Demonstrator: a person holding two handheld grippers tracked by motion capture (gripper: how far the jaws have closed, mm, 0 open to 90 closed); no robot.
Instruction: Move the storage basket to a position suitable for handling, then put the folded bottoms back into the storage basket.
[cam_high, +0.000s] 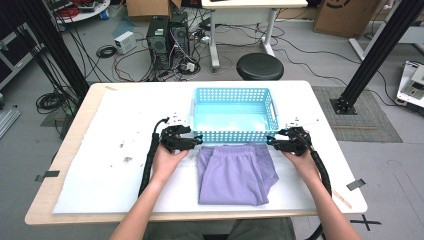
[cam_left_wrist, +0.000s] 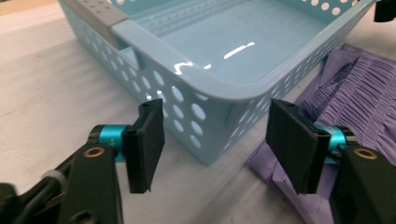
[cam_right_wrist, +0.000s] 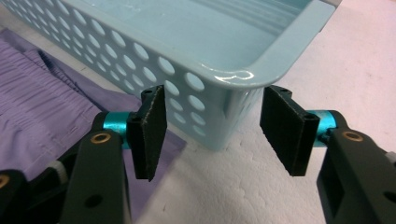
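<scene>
1. Left gripper (cam_high: 199, 141) stood with jaws wide and nothing between the pads. In the left gripper view the pads (cam_left_wrist: 145, 147) flanked the near left corner of the basket (cam_left_wrist: 219, 91) without touching it.
2. Right gripper (cam_high: 270, 141) was the same: jaws wide, empty. In the right gripper view its pads (cam_right_wrist: 150, 133) bracketed the basket's near right corner (cam_right_wrist: 233, 93), apart from the plastic.
3. Both grippers pointed inward toward each other, each just beside one top corner of the purple shorts (cam_high: 235, 172).
4. Key relation: the shorts lay folded flat on the table (cam_high: 100, 150), directly between the two grippers and toward the person, waistband end touching or just short of the basket's near wall; can't tell which.
5. The waistband ran left-right, parallel to the basket's near wall; the garment's long axis ran from basket toward the person.
6. Each hand was equally near its own waistband corner: left hand (cam_high: 167, 161) to the left corner, right hand (cam_high: 300, 159) to the right. Cloth sat just below and inward of each pad pair (cam_left_wrist: 327, 93).
7. Judgement: likely next was a two-handed pinch at the waistband corners, then a lift forward into the empty basket.
8. Writing, brands, labels: none readable on basket, shorts or grippers.
</scene>
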